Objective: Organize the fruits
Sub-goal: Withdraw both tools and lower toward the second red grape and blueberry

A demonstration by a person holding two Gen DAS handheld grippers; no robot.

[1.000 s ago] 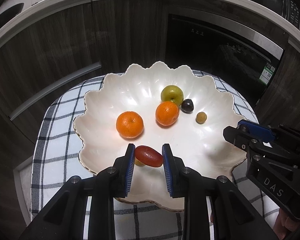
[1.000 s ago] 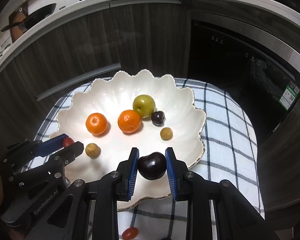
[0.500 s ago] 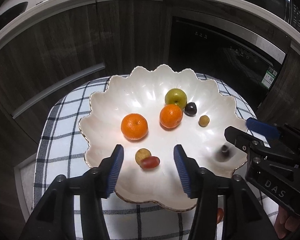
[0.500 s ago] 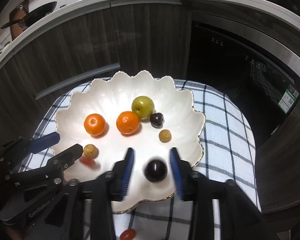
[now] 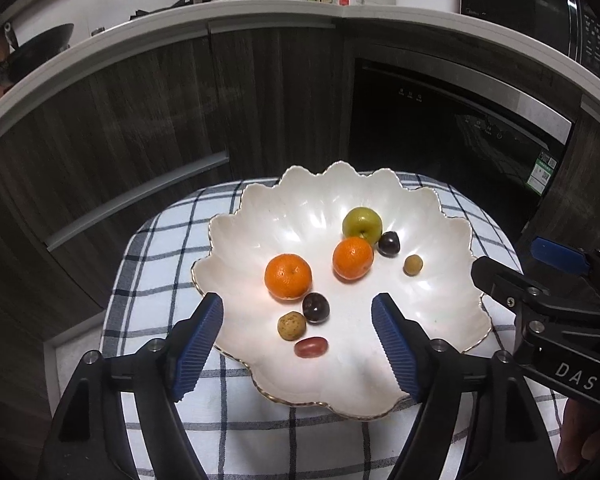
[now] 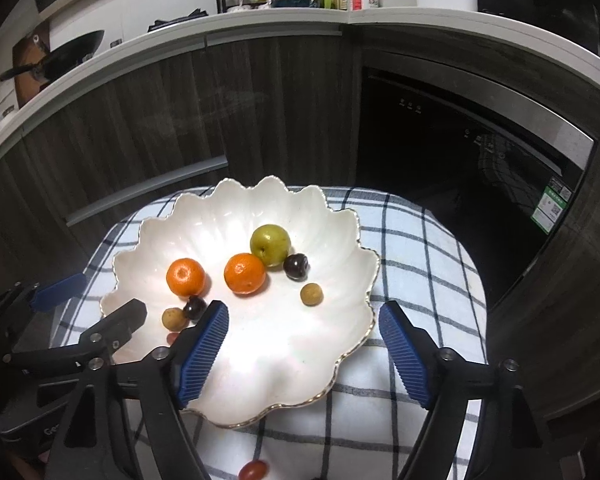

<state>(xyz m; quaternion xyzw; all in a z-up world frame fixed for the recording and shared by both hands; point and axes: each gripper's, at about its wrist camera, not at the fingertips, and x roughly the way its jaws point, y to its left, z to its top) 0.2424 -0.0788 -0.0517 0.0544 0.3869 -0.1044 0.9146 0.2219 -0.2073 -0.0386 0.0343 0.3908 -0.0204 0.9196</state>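
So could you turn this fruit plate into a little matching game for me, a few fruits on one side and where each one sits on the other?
Things:
1. green apple
2. oblong red fruit
3. small red fruit
4. brown round fruit

Places:
A. off the plate, on the checked cloth
B. on the plate, nearest its front rim
C. farthest back, touching an orange
D. alone, to the right of both oranges

Pairs: 1-C, 2-B, 3-A, 4-D
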